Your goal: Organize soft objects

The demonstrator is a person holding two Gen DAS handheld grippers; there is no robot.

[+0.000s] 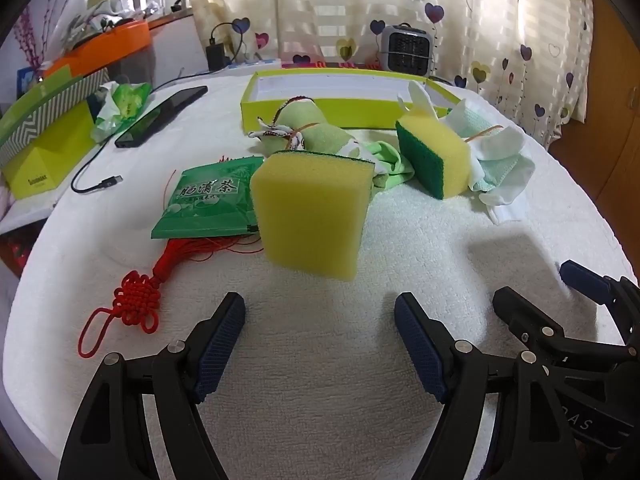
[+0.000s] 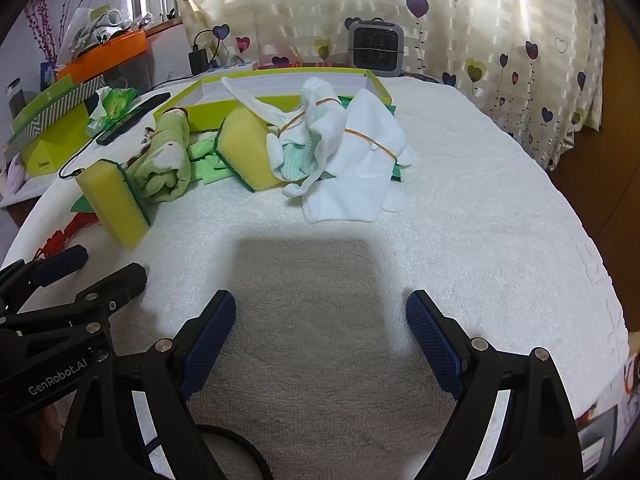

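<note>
Just beyond the left tool (image 1: 320, 320) (wide open, empty) stands a yellow sponge (image 1: 310, 216).

Porous foam sponge (image 1: 310, 216); nubby matt terry cover (image 1: 400, 240).

Clutter around the white towel-covered counter (image 1: 440, 240)

A black phone (image 1: 162, 116) lies at the left near a loose USB cable (image 1: 96, 184) — behind them an orange tray (image 1: 104, 46) of oddments, a charger (image 1: 216, 56), a small grey heater (image 1: 406, 48), and heart-print curtains (image 1: 500, 20).
</note>
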